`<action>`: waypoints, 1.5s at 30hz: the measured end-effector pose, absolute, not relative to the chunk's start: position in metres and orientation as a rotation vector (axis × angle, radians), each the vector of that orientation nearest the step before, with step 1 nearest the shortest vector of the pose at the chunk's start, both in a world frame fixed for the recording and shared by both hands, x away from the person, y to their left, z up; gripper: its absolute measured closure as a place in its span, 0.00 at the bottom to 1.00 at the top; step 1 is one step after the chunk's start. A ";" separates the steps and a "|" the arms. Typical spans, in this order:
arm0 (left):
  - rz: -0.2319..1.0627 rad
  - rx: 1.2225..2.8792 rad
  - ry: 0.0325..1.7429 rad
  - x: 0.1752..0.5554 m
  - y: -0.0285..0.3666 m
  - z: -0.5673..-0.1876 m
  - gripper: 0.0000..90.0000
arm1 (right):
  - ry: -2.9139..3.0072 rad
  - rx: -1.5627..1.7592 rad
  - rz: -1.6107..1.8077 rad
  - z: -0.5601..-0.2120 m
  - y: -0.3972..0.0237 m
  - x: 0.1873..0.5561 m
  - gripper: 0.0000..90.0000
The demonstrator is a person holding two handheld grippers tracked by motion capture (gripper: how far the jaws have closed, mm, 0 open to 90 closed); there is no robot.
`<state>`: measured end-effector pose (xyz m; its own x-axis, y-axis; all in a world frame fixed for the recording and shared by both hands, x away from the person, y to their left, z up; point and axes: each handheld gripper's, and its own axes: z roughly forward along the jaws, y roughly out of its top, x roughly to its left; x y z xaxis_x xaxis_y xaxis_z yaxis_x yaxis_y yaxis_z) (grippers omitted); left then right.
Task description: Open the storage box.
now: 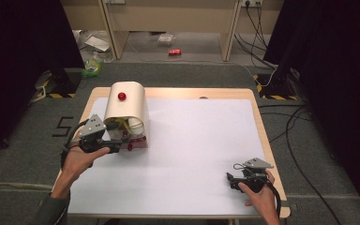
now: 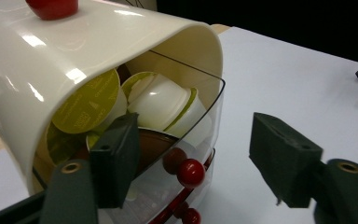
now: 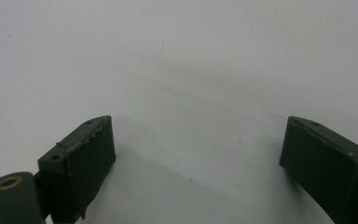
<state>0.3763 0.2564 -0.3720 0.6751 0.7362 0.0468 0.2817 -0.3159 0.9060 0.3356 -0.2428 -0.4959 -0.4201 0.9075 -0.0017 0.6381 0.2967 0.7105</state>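
A cream capsule holder (image 1: 126, 107) with a red knob (image 1: 121, 96) on top stands at the table's back left. Through its clear front (image 2: 205, 126) I see several coffee capsules (image 2: 161, 100), with white cups and green lids. A small red ball handle (image 2: 190, 172) sticks out low on that front. My left gripper (image 1: 120, 144) is right at the holder's front; its jaws (image 2: 196, 149) stand apart on either side of the ball handle without touching it. My right gripper (image 1: 232, 180) rests open near the front right, with bare white sheet between its jaws (image 3: 196, 149).
A white sheet (image 1: 192, 140) covers the wooden table (image 1: 258, 117). Beyond the table's far edge, on the floor, lie a red can (image 1: 175, 52) and some litter, and cables (image 1: 290, 126) trail past the right side.
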 end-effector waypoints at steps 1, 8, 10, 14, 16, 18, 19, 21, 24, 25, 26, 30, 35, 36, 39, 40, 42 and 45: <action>0.570 1.895 0.798 0.378 0.257 -0.372 0.41 | 2.165 1.383 0.902 -0.496 -0.243 0.336 0.11; 0.594 1.930 0.781 0.384 0.257 -0.376 0.57 | 2.166 1.385 0.901 -0.496 -0.243 0.335 0.11; 0.599 1.942 0.769 0.386 0.257 -0.376 0.60 | 2.166 1.385 0.901 -0.496 -0.243 0.336 0.11; 0.598 1.968 0.742 0.391 0.256 -0.377 0.64 | 2.166 1.384 0.901 -0.496 -0.243 0.336 0.11; 0.592 1.976 0.735 0.391 0.256 -0.376 0.66 | 2.166 1.383 0.901 -0.496 -0.243 0.335 0.11; 0.588 1.979 0.727 0.390 0.257 -0.375 0.69 | 2.166 1.384 0.900 -0.496 -0.243 0.335 0.11; 0.586 1.979 0.723 0.390 0.257 -0.374 0.71 | 2.167 1.383 0.901 -0.496 -0.243 0.335 0.11; 0.584 1.976 0.723 0.389 0.259 -0.373 0.75 | 2.167 1.383 0.901 -0.496 -0.243 0.335 0.11; 0.590 1.979 0.717 0.388 0.259 -0.372 0.76 | 2.166 1.383 0.901 -0.496 -0.243 0.336 0.11; 0.591 1.981 0.715 0.388 0.259 -0.372 0.76 | 2.166 1.384 0.901 -0.496 -0.243 0.336 0.11; 0.591 1.983 0.713 0.388 0.259 -0.372 0.76 | 2.167 1.383 0.901 -0.496 -0.243 0.335 0.11; 0.587 1.989 0.709 0.385 0.261 -0.371 0.78 | 2.167 1.383 0.901 -0.496 -0.243 0.336 0.11; 0.617 1.980 0.691 0.378 0.265 -0.366 0.91 | 2.167 1.385 0.901 -0.496 -0.243 0.336 0.11; 0.634 1.986 0.676 0.378 0.265 -0.365 0.92 | 2.167 1.385 0.901 -0.496 -0.243 0.336 0.11; 0.607 1.986 0.686 0.380 0.266 -0.365 0.92 | 2.167 1.385 0.900 -0.496 -0.243 0.336 0.11; 0.599 1.987 0.687 0.380 0.266 -0.365 0.91 | 2.167 1.383 0.900 -0.496 -0.243 0.336 0.11; 0.582 1.983 0.692 0.382 0.265 -0.365 0.90 | 2.167 1.383 0.900 -0.496 -0.243 0.336 0.11; 0.576 1.982 0.690 0.383 0.261 -0.367 0.88 | 2.167 1.383 0.901 -0.496 -0.243 0.336 0.11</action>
<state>0.3833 0.2612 -0.3667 0.7323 0.6706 0.1180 0.2354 -0.4119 0.8803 0.3356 -0.2427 -0.4960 -0.4208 0.9071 -0.0011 0.6392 0.2974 0.7092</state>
